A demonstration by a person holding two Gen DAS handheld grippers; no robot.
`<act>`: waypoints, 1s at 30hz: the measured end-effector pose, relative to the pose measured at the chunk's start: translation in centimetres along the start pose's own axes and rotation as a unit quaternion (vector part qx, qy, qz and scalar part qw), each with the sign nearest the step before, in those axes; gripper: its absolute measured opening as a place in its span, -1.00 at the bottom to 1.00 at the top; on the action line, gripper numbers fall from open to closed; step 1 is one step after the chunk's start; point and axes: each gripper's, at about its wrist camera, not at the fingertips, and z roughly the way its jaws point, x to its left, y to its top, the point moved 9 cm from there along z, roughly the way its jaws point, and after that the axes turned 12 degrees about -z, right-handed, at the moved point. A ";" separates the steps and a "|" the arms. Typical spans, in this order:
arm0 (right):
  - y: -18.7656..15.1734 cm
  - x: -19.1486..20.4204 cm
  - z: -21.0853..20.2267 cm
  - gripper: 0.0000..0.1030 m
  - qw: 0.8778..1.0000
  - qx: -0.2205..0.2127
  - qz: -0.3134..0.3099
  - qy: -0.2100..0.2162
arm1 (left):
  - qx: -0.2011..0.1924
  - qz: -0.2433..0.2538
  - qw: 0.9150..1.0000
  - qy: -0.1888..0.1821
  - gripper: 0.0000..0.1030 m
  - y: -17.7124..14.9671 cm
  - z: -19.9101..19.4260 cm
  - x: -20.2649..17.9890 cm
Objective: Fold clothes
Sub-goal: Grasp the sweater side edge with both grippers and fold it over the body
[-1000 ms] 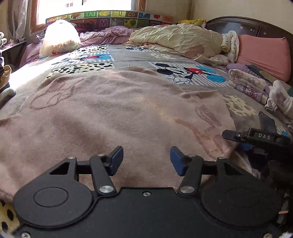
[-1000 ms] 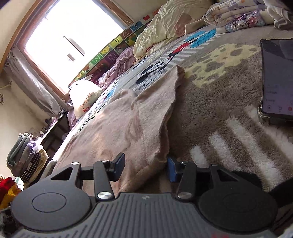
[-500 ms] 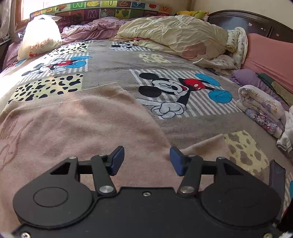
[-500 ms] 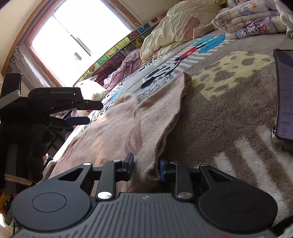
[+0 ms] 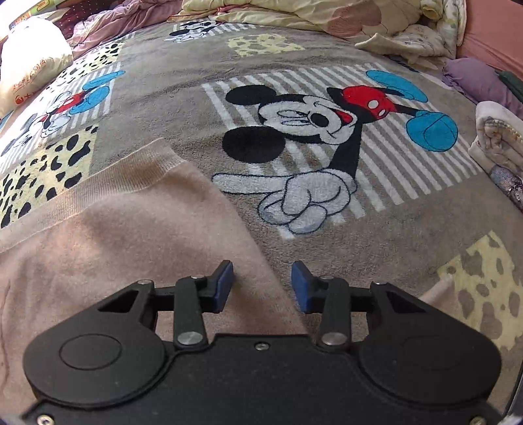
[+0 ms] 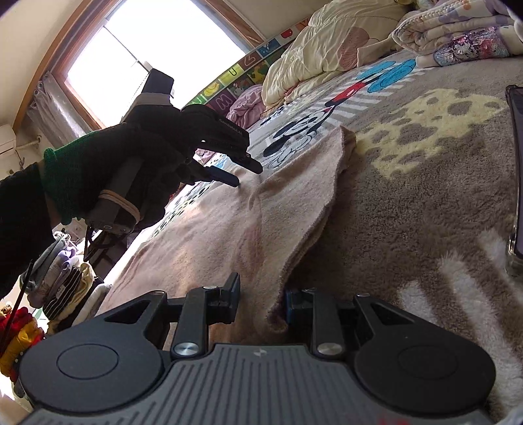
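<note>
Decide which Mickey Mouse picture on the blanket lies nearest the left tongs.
The large winking Mickey with the red cap, on the striped patch just ahead of the left tongs. The other two Mickeys lie farther off.

A pale pink, fuzzy knit garment (image 5: 130, 235) lies spread flat on the bed, filling the lower left of the left wrist frame. Its ribbed hem runs diagonally toward the upper left. In the right wrist frame the garment (image 6: 261, 222) stretches from bottom centre toward mid-frame, its right edge doubled over in layers.
</note>
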 end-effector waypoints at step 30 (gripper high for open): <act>-2.1 18.9 2.2 -0.74 0.957 -0.009 -0.258 0.130 | -0.083 -0.077 0.989 -0.096 -0.88 0.0 -7.3 16.9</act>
